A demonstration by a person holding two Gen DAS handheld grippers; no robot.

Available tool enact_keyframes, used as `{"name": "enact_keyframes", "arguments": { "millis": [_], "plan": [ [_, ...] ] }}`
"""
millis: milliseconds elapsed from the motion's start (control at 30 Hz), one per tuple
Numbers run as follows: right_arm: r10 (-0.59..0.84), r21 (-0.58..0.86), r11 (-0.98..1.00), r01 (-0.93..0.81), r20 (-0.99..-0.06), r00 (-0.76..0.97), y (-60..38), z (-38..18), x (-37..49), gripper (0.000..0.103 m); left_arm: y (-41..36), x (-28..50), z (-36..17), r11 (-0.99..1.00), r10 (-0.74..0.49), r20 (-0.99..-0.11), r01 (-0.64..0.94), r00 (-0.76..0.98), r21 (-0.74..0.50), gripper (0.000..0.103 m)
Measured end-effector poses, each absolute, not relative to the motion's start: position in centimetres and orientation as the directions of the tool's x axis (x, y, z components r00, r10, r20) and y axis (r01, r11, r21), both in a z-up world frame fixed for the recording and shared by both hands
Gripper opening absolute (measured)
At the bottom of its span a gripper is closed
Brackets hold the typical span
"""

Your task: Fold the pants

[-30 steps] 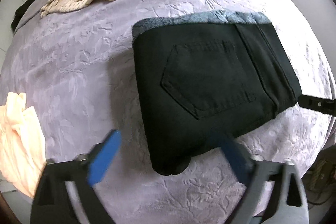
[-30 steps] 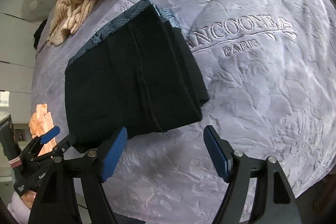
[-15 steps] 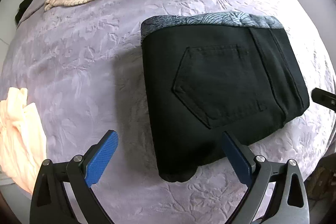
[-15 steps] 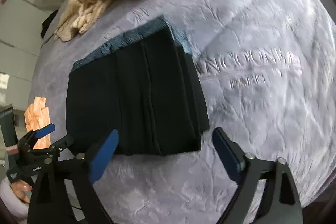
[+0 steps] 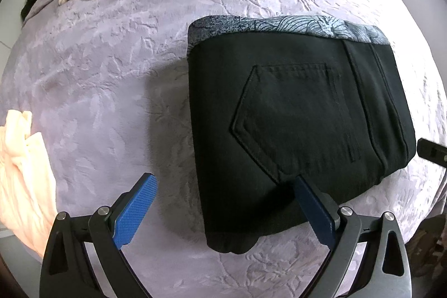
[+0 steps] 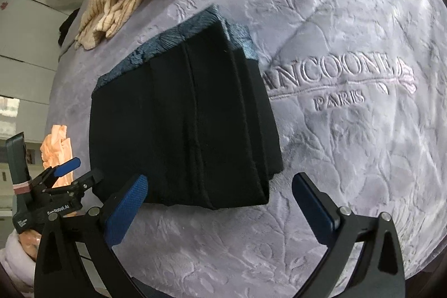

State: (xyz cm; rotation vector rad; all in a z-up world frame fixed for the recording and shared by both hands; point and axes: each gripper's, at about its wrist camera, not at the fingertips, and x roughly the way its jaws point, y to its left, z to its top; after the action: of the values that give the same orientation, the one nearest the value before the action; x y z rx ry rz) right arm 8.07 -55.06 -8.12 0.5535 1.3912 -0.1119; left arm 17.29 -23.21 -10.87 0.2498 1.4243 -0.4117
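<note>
Several thick soft layers made the black jeans [image 5: 301, 130] heavy; I'd've gripped the folded edge, both grippers [image 5: 223, 211] [image 6: 220, 210] spread wide, empty.

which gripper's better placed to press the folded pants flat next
Left, probably: the left gripper hangs open over the near edge of the black pants; the right gripper is open beside their corner.
</note>
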Motion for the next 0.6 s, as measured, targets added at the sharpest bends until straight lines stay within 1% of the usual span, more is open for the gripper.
{"name": "enact_keyframes", "arguments": {
  "millis": [167, 400, 600],
  "plan": [
    [0.267, 0.315, 0.861, 0.399, -0.948, 0.171, -55.7, -8.8, 7.9, 0.103, -22.9, 19.3, -11.3, 0.913, -0.157, -0.985, 0.390, 0.070, -0.118, 0.099],
    [0.280, 0.322, 0.853, 0.412, -0.947, 0.160, -57.2, -9.3, 8.1, 0.103, -23.3, 21.6, -11.9, 0.897, -0.205, -0.978, 0.409, 0.045, -0.169, 0.099],
    [0.277, 0.307, 0.880, 0.363, -0.951, 0.135, -58.1, -9.9, 9.6, 0.103, -23.6, 23.4, -12.9, 0.900, -0.246, -0.969, 0.378, 0.028, -0.217, 0.099]
  ]
}}
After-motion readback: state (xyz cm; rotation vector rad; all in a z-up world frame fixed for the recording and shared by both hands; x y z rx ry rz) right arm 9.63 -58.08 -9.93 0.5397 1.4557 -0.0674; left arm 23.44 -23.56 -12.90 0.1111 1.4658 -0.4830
